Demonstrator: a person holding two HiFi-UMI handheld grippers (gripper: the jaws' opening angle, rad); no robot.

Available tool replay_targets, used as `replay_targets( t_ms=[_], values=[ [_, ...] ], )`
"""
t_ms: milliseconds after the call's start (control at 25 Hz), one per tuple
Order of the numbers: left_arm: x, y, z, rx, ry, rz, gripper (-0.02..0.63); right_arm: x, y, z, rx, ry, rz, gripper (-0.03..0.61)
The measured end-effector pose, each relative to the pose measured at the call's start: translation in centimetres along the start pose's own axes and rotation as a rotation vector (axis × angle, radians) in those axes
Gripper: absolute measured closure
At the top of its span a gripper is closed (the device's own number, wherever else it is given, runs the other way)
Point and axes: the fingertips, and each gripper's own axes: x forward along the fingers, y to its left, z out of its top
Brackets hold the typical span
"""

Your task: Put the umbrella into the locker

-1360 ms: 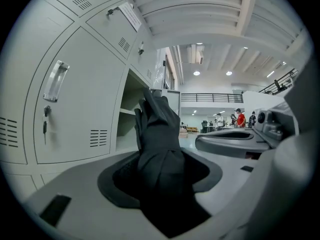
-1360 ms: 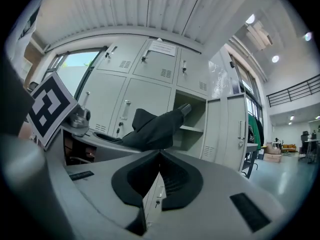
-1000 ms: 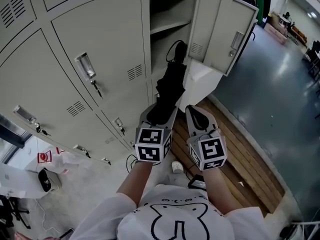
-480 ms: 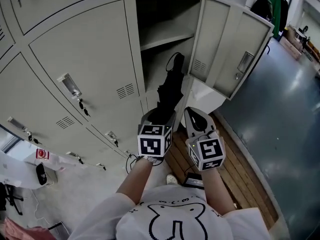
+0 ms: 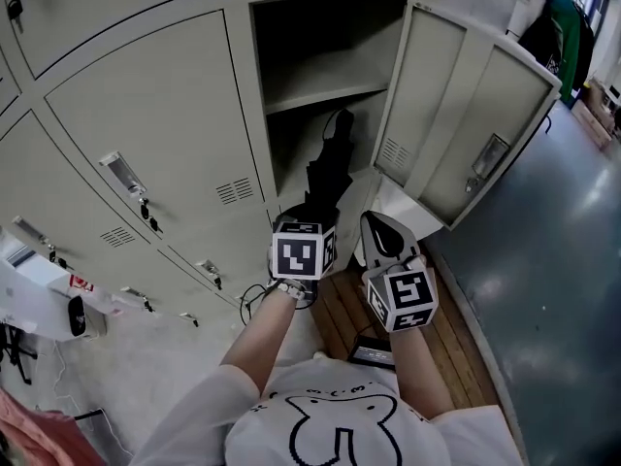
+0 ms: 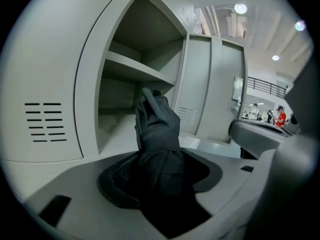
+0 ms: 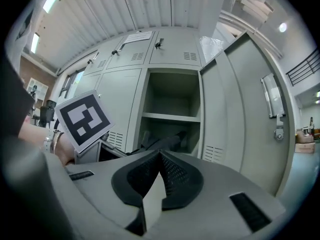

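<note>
A bank of grey lockers [image 5: 146,95] faces a plank floor [image 5: 456,328]. One locker [image 5: 291,27] stands open, its door [image 5: 466,134] swung right, with one shelf [image 5: 325,93] inside. Both forearms reach forward side by side. The left gripper [image 5: 309,229] clamps one black folded umbrella [image 5: 328,168], whose long axis runs away from the person and whose far end enters the opening below the shelf. The right gripper [image 5: 383,233] is pressed together and empty.
</note>
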Motion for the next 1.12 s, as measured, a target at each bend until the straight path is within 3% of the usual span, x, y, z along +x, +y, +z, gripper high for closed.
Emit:
replay_targets(
  t_ms=[160, 360, 640, 880, 1120],
  values=[
    [1.9, 0.5, 0.9, -0.005, 0.037, 0.041, 0.354, 0.9, -0.8, -0.7, 0.005, 0.003, 0.029, 0.566],
    [3.7, 0.9, 2.3, -0.057, 0.079, 0.03, 0.354, 1.9, -1.5, -1.1, 0.028, 0.006, 0.044, 0.566],
    [6.4, 3.1, 2.8, -0.071, 0.166, 0.118, 0.353, 3.3, -2.8, -0.7, 0.033, -0.013, 0.025, 0.566],
    [8.2, 2.9, 4.4, 0.057, 0.215, 0.111, 0.353, 4.3, -3.9, -1.3, 0.058, -0.002, 0.007, 0.566],
    [10.4, 4.3, 5.8, 0.151, 0.258, 0.17, 0.353, 4.9, -4.8, -1.9, 0.07, 0.004, -0.019, 0.566]
  ],
)
